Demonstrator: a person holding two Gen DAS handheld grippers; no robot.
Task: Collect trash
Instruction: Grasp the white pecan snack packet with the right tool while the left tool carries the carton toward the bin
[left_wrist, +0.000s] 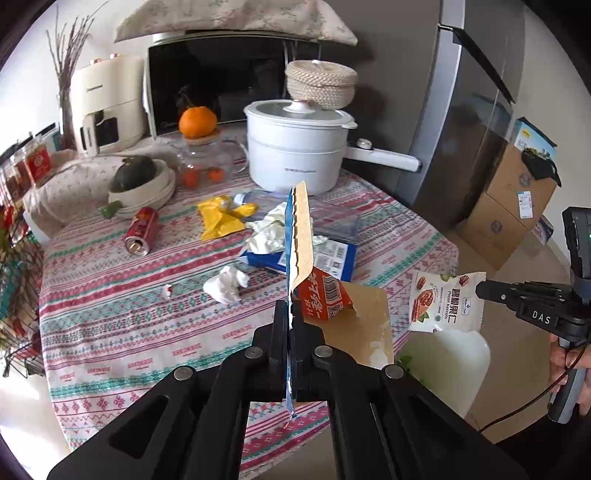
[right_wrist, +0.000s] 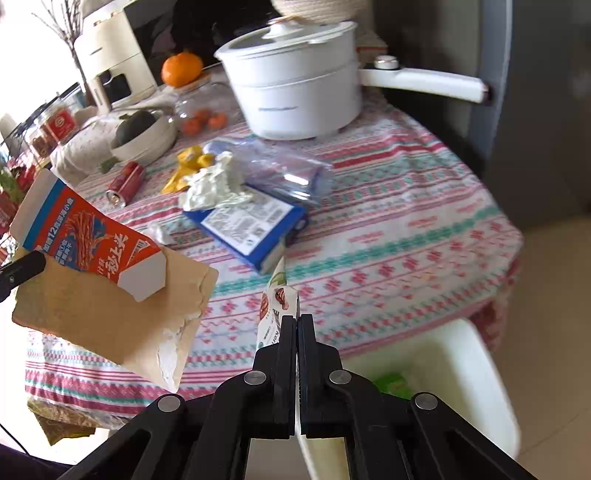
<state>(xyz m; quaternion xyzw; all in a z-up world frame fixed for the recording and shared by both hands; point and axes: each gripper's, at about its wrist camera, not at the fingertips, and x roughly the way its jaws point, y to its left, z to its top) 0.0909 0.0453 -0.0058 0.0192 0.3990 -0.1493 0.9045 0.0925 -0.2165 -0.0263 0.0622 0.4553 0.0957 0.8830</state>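
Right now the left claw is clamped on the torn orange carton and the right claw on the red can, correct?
Not quite. In the left wrist view the right claw is clamped on the pecan kernels packet; the red can lies on the tablecloth. The left claw does hold the torn orange carton.

My right claw (left_wrist: 480, 290) bears "DAS" in white letters on its black body. The nut pouch (left_wrist: 448, 302) it pinches, at three o'clock from my left claw, reads "Pecan Kernels" under Chinese characters. The orange carton (right_wrist: 92, 240) at nine o'clock carries a "12" among Chinese print I cannot read.
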